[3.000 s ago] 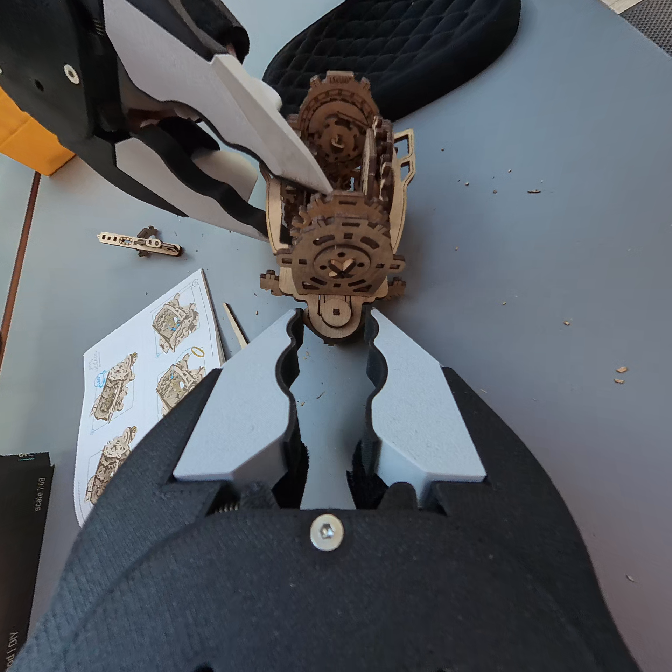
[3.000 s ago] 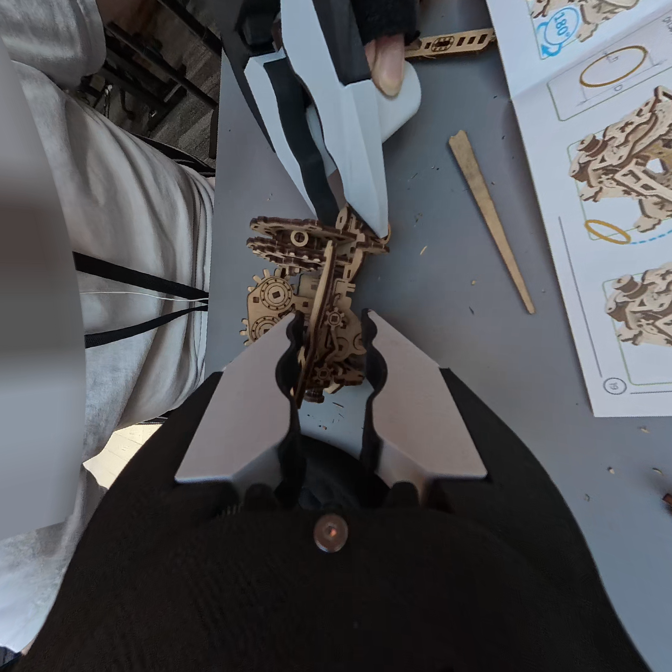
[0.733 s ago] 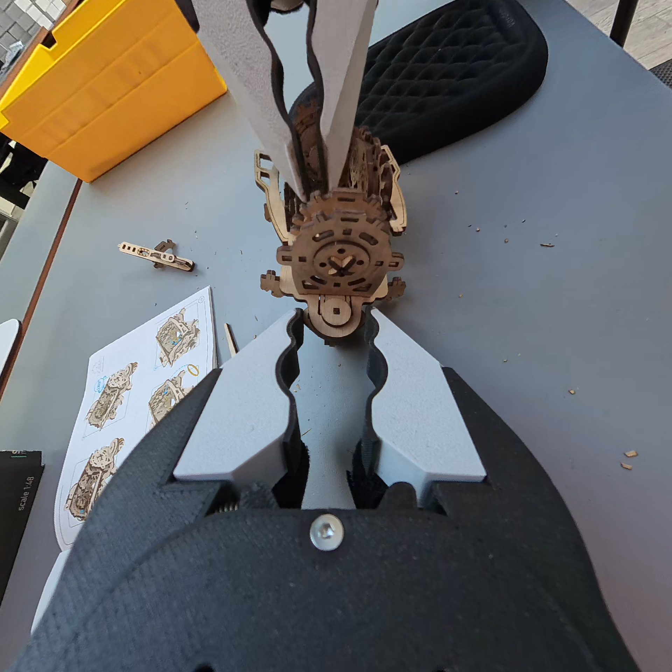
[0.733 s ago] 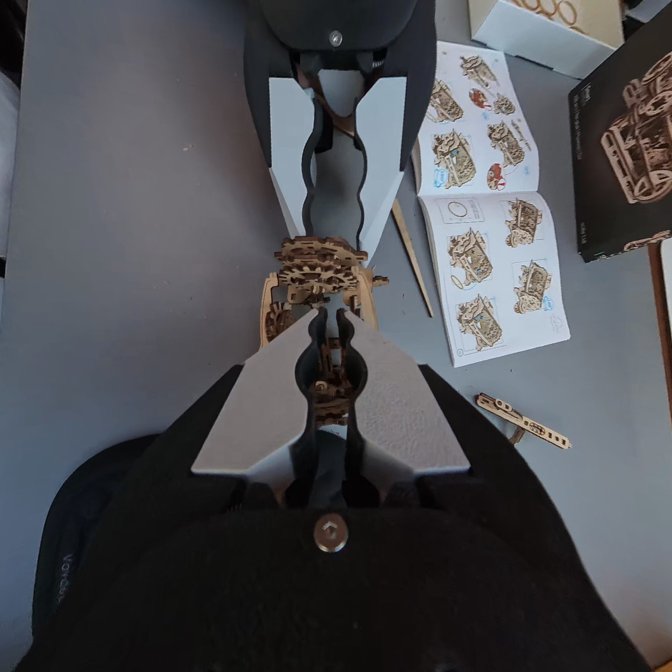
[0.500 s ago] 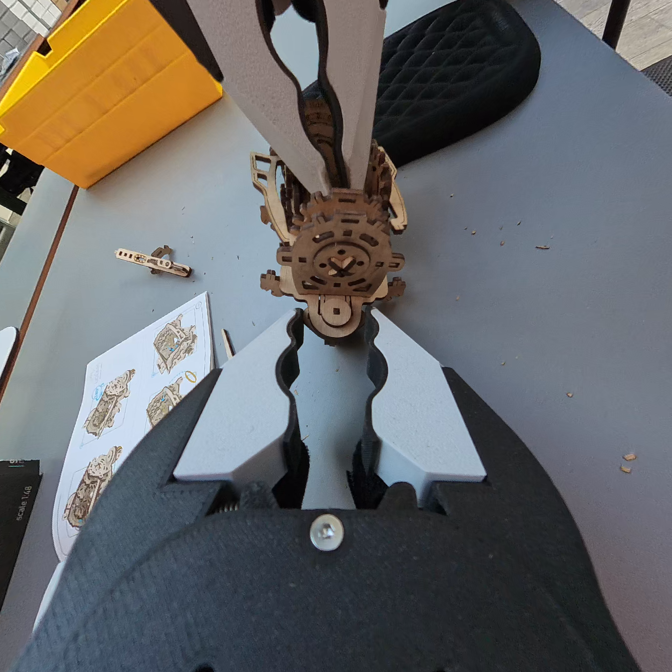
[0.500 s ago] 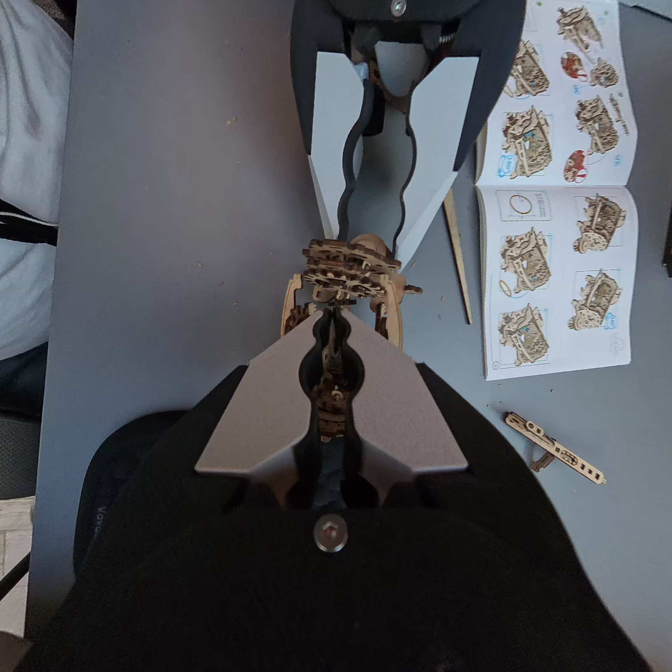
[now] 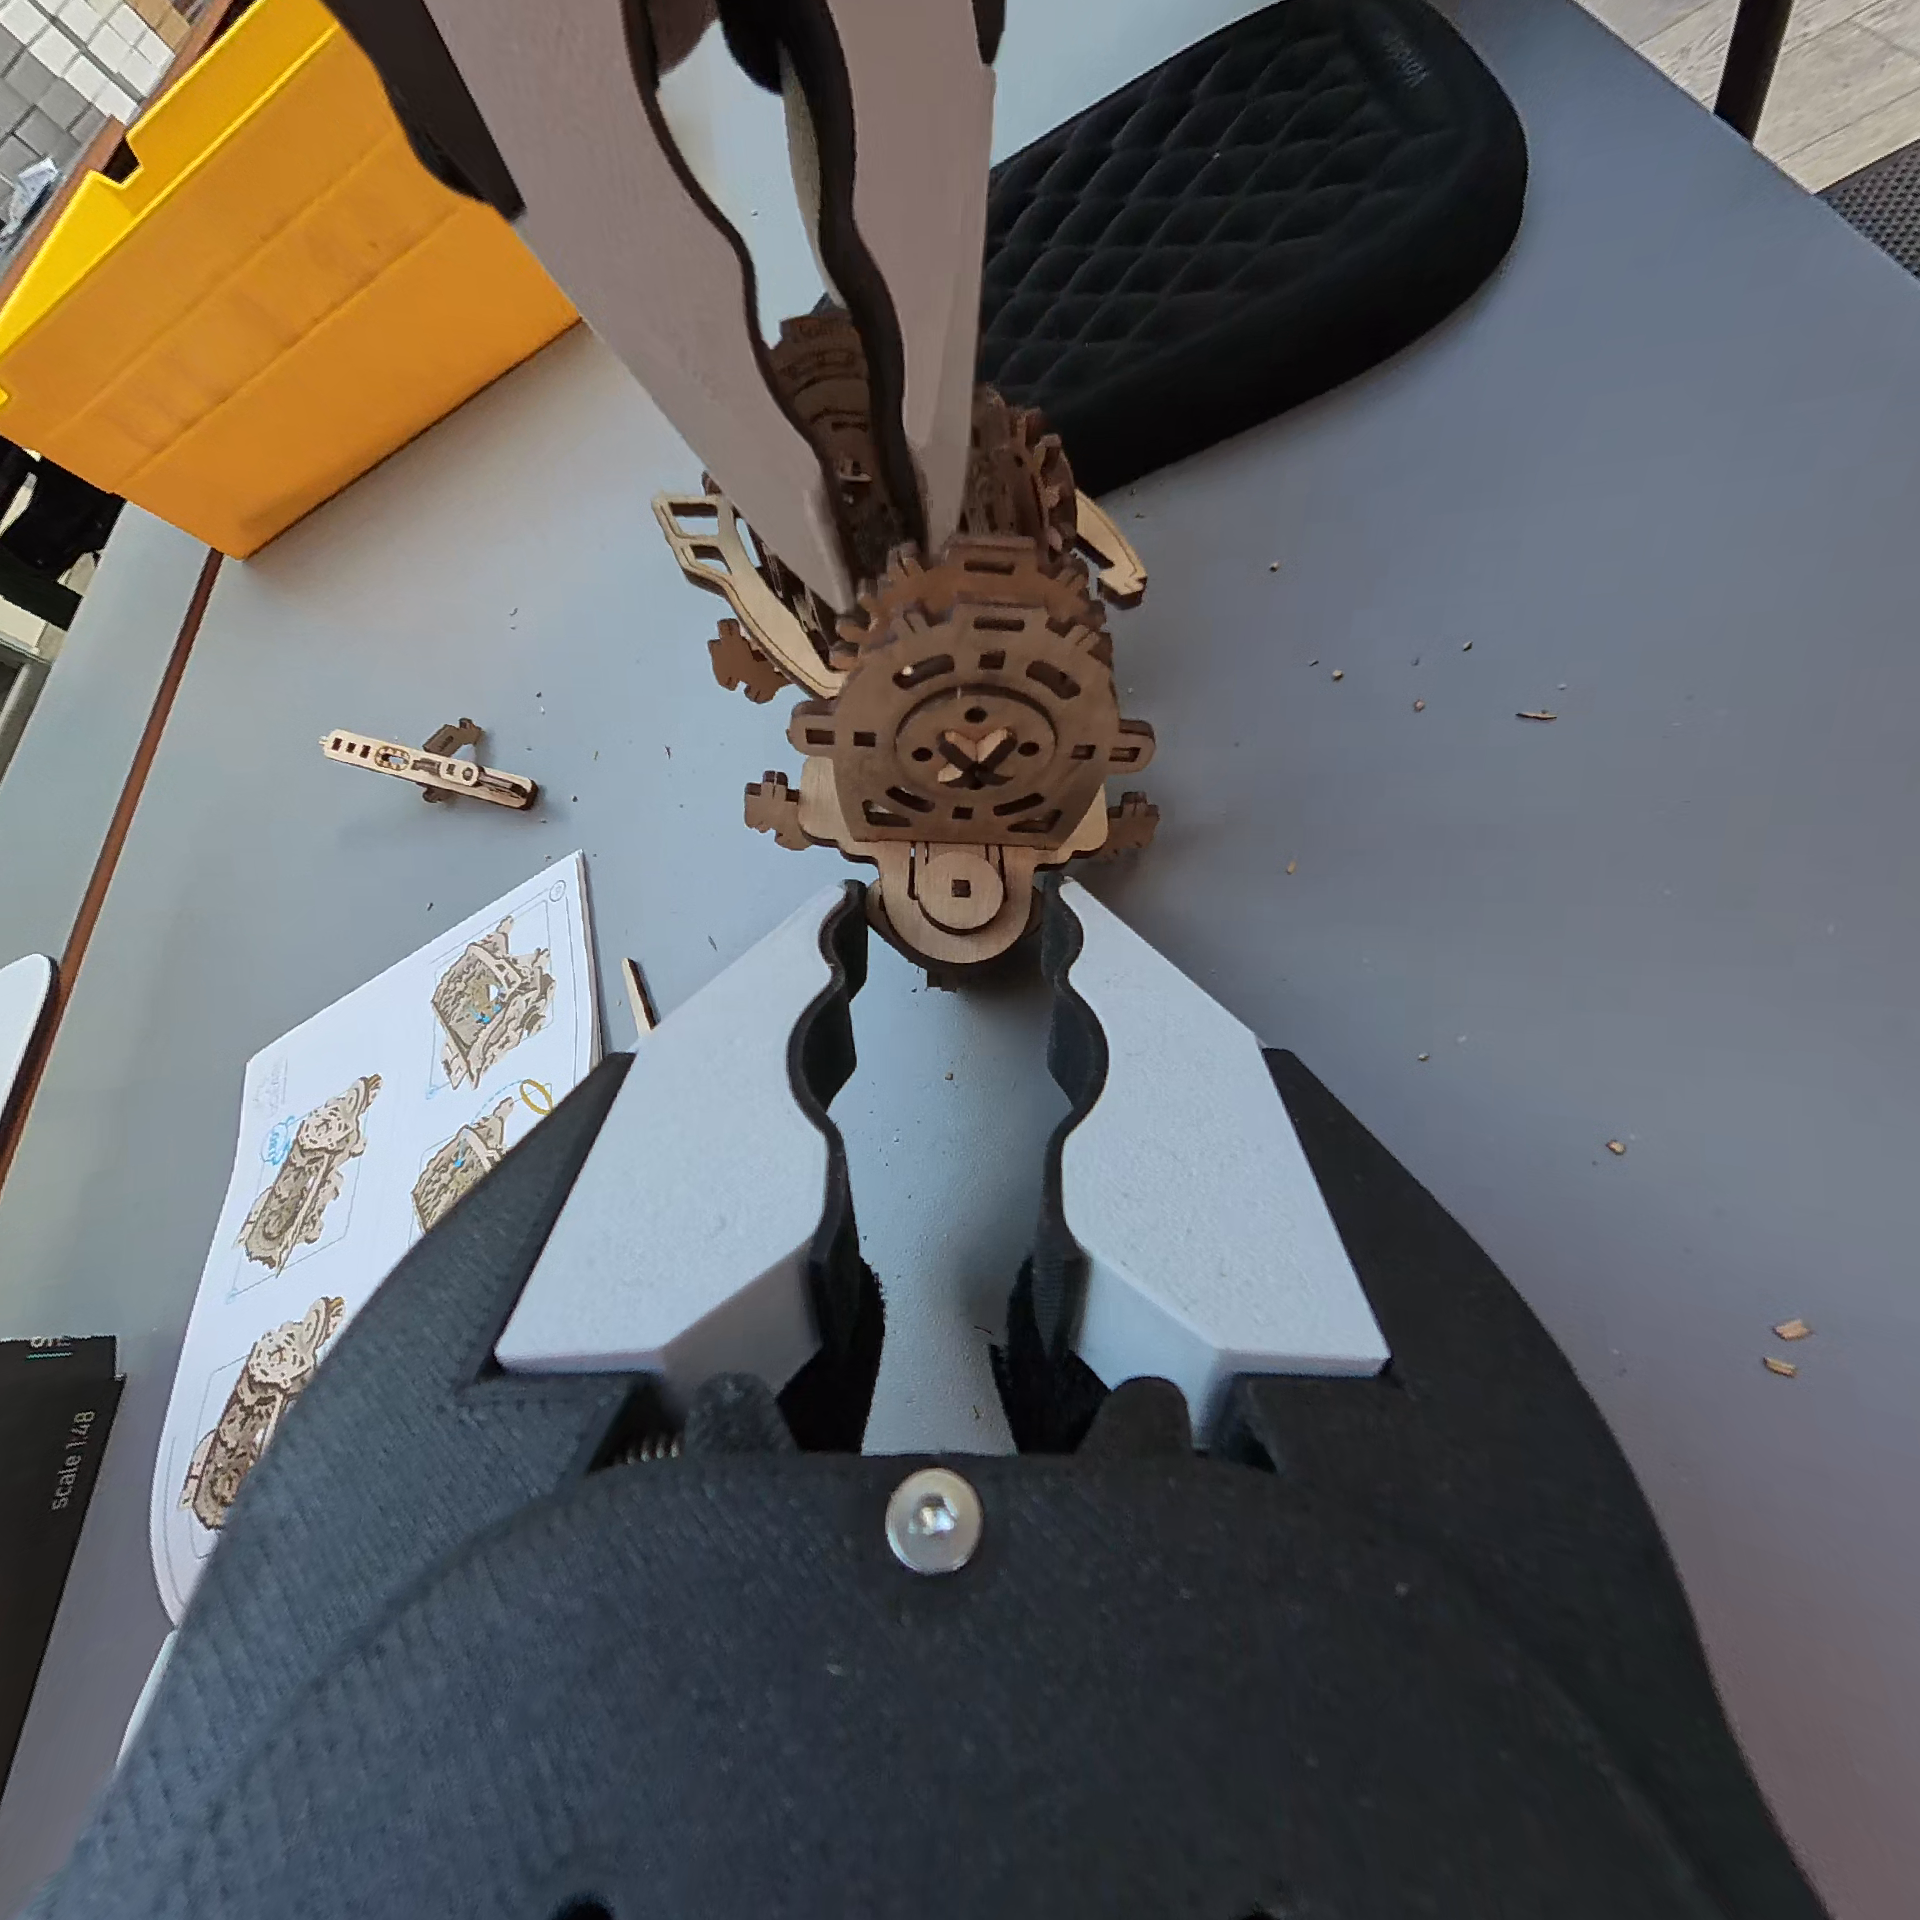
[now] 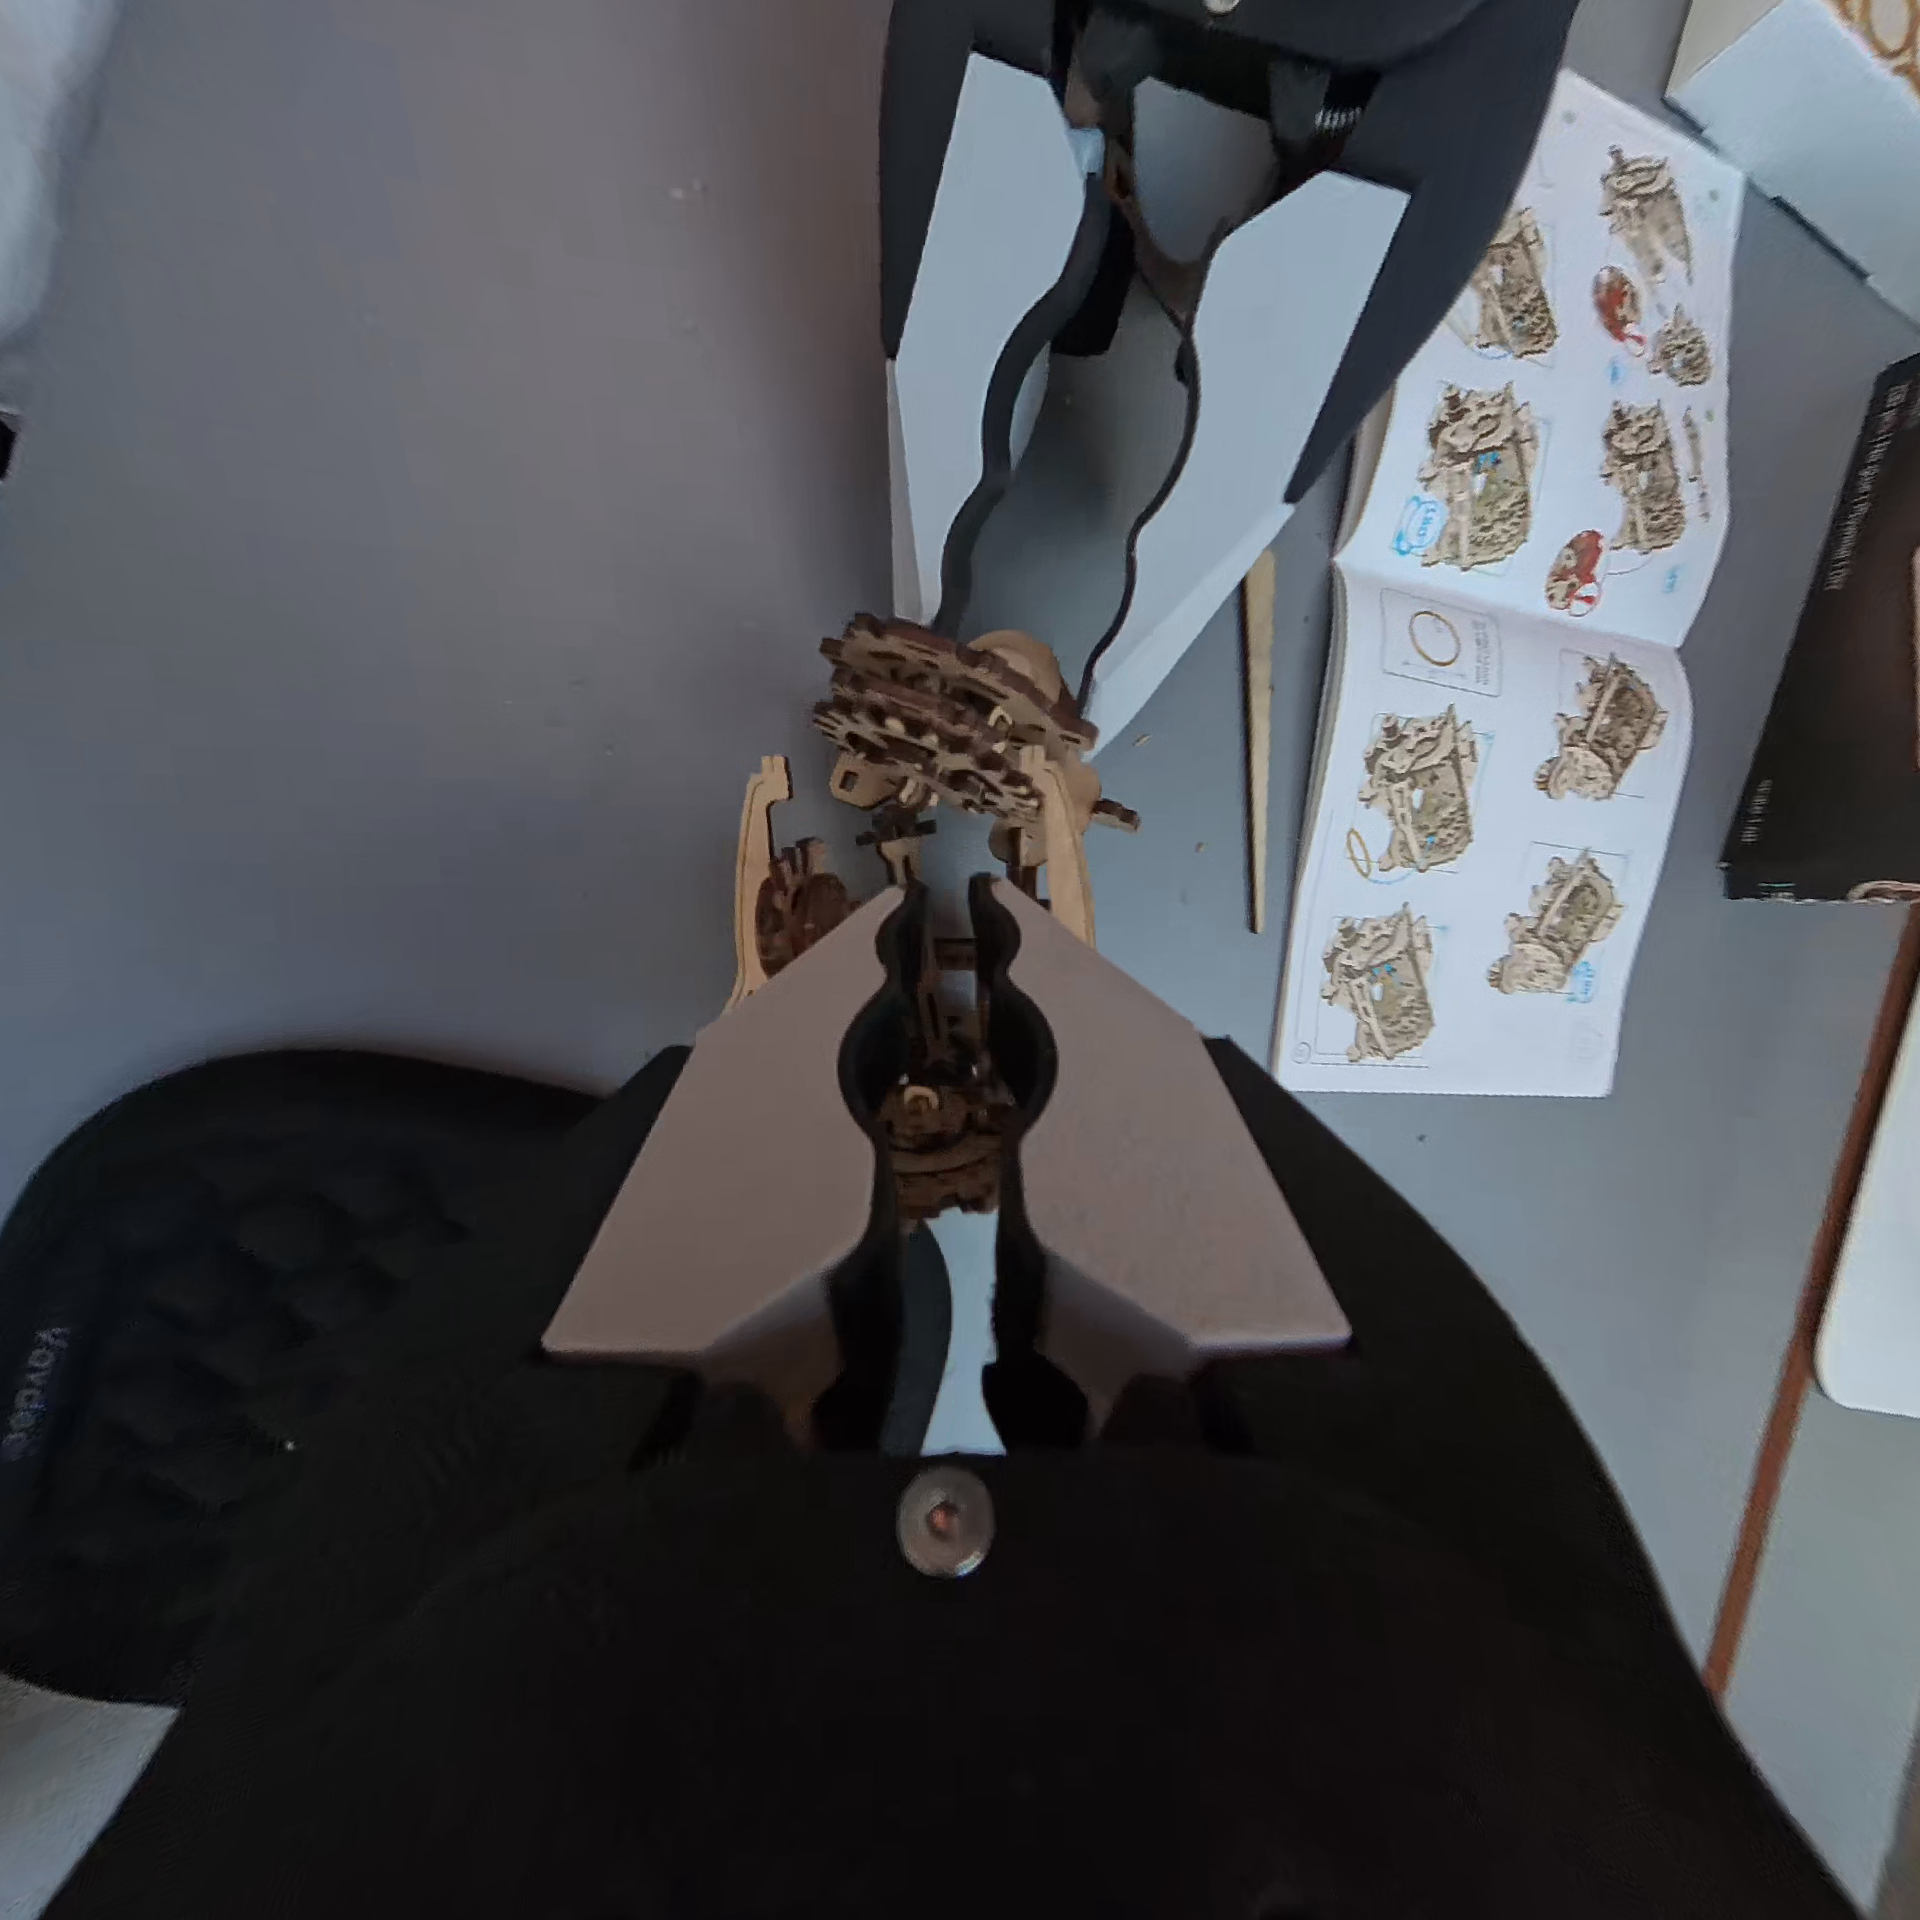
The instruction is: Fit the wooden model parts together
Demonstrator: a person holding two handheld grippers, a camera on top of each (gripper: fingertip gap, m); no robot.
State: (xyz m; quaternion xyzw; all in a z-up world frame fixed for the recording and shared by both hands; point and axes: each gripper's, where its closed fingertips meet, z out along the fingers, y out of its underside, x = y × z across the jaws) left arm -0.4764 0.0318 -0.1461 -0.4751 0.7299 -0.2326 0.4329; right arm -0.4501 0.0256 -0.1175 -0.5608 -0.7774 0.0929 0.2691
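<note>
The left claw point(image 7: 951, 909) clamps the round tab at the near end of the brown laser-cut wooden model point(image 7: 971, 748); the right claw point(image 8: 948, 894), nearly together, pinches its inner gearwork above the grey counter point(image 7: 1558, 935).

right gripper point(image 8: 948, 894) clamping wooden model point(image 8: 940, 727)

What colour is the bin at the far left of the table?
Yellow. The bin shows best in the left wrist view, behind the wooden model.
</note>
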